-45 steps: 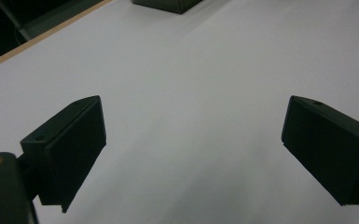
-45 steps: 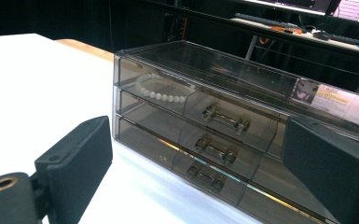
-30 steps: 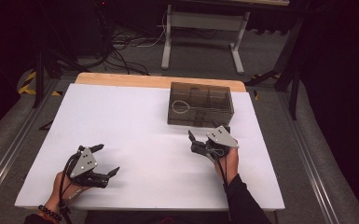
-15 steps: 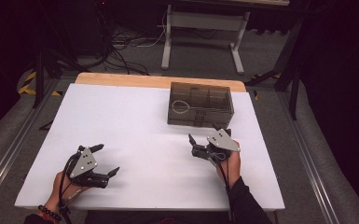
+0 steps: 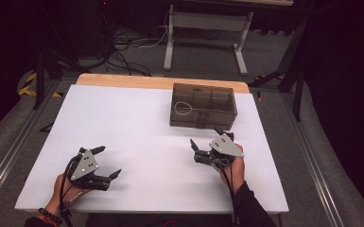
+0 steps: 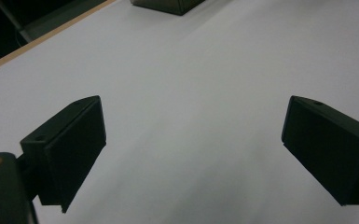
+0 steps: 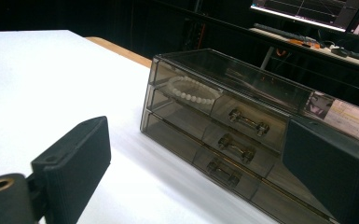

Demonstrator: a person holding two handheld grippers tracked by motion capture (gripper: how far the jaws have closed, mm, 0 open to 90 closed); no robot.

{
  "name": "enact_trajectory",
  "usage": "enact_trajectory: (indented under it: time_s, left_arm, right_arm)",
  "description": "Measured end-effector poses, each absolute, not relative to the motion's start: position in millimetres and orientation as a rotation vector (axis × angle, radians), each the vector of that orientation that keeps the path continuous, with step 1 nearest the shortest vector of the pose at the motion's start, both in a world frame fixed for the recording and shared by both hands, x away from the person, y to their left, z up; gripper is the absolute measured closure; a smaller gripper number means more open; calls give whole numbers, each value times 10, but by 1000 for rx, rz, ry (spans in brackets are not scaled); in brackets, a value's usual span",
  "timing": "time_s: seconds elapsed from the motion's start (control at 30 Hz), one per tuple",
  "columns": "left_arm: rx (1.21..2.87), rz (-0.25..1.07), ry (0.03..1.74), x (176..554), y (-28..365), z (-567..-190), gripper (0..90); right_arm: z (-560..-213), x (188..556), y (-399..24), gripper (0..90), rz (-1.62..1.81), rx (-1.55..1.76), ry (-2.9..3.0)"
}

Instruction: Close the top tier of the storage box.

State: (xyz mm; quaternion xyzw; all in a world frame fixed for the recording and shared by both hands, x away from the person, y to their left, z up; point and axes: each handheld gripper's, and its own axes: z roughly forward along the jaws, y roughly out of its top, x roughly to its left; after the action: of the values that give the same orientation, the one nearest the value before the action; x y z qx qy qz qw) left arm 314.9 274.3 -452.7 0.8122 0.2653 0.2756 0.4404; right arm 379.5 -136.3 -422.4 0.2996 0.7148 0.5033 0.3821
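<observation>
A smoky, see-through drawer box (image 5: 202,106) stands at the back right of the white table (image 5: 137,123). In the right gripper view the drawer box (image 7: 224,112) has three drawers with small metal handles (image 7: 248,120), and a white bead bracelet (image 7: 193,91) lies in the top drawer. My right gripper (image 5: 206,137) is open, a little in front of the box and pointed at it, holding nothing. At the front left my left gripper (image 5: 108,161) is open over bare table. Its jaws stand wide apart in the left gripper view (image 6: 193,102).
The table's wooden back edge (image 5: 160,82) borders a dark floor with cables and a white desk frame (image 5: 203,33). A corner of the box (image 6: 168,4) appears at the top of the left gripper view. Metal rails (image 5: 9,151) run along both sides.
My right gripper has drifted slightly back toward the table's front edge. The left gripper and the box have not moved.
</observation>
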Motion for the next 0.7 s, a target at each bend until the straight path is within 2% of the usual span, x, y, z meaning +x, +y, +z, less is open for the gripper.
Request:
enact_trajectory:
  time_s: [0.7]
  left_arm:
    - [2021,687,657,3149,2738,-4529,72]
  right_arm:
    - [-4237,3688,-1425,87,1279,734,1839]
